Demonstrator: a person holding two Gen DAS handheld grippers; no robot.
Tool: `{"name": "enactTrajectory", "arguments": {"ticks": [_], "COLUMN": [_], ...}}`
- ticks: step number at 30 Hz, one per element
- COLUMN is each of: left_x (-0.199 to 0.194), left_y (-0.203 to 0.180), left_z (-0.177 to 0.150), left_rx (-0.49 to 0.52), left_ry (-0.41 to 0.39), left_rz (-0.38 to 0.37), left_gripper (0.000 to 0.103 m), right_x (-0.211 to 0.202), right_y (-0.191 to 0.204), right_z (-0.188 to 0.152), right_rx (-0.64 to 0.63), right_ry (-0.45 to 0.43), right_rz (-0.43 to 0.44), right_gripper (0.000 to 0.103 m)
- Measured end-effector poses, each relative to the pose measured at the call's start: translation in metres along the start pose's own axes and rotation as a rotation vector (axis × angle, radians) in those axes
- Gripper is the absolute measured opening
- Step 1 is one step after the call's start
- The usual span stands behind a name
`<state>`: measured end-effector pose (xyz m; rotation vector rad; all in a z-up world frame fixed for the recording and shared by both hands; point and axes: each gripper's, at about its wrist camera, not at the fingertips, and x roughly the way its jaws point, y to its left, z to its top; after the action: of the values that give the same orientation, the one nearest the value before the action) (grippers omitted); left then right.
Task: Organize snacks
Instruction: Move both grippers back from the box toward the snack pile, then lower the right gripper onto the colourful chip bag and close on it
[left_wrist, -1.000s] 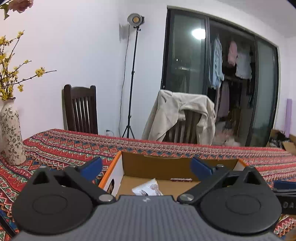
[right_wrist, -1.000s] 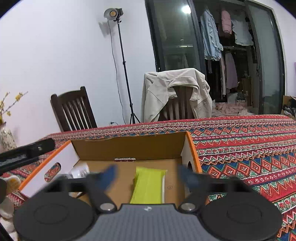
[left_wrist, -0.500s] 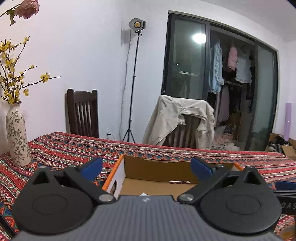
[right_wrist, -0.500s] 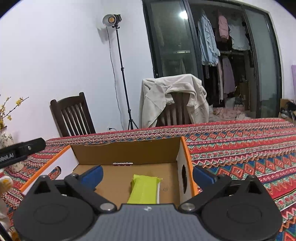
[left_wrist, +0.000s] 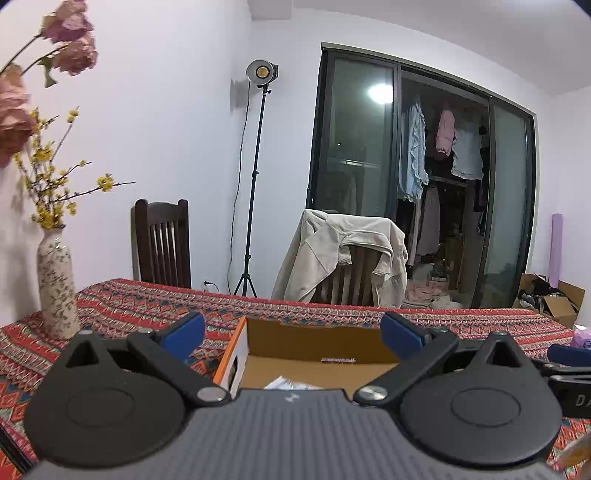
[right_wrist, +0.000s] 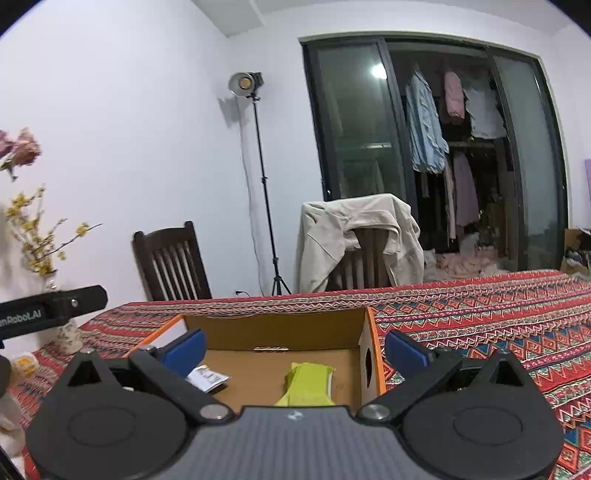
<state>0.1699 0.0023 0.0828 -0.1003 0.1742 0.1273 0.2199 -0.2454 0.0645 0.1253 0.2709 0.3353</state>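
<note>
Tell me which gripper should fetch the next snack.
Probably either: the left gripper and right gripper are both open, empty and over the box. The green packet and white packet are already inside; no loose snack is clearly visible.

- A lived-in home, likely a dining room.
- The tabletop (left_wrist: 147, 306) wears a patterned cloth and carries a flower vase (left_wrist: 57, 288).
- Wooden chairs (right_wrist: 171, 264); one holds a jacket (right_wrist: 354, 236).
- Clothes (left_wrist: 413, 155) hang behind glass doors.

lime-green packet (right_wrist: 308, 382), orange-edged box (right_wrist: 373, 343)
</note>
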Motion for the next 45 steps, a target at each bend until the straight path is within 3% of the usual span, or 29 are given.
{"name": "enactTrajectory", "arguments": {"ticks": [8,21,31,45], "left_x": [-0.036,-0.073,-0.105,-0.106], "left_y": [0.02,0.042,0.039,0.053], "left_z": [-0.027,-0.069,-0.072,-0.074], "left_rx": [0.004,-0.035,-0.013,-0.028], "left_ry": [0.047,0.147,0.125,0.13], "left_rz": [0.029,0.018,-0.007,0.015], "left_gripper": [0.103,0.103,0.103,0.103], "right_x": [-0.042,-0.086,-0.123,-0.112], "right_y": [0.008,0.023,0.033,0.05], "right_z": [-0.026,-0.07,-0.081,-0.087], "right_rx": [-0.025,-0.015,-0.033,-0.044], "right_ry": [0.028,0.11,0.115,0.16], "right_rz": [0.022,0.025,0.042,0.062], "right_gripper": [0.103,0.103,0.103,0.103]}}
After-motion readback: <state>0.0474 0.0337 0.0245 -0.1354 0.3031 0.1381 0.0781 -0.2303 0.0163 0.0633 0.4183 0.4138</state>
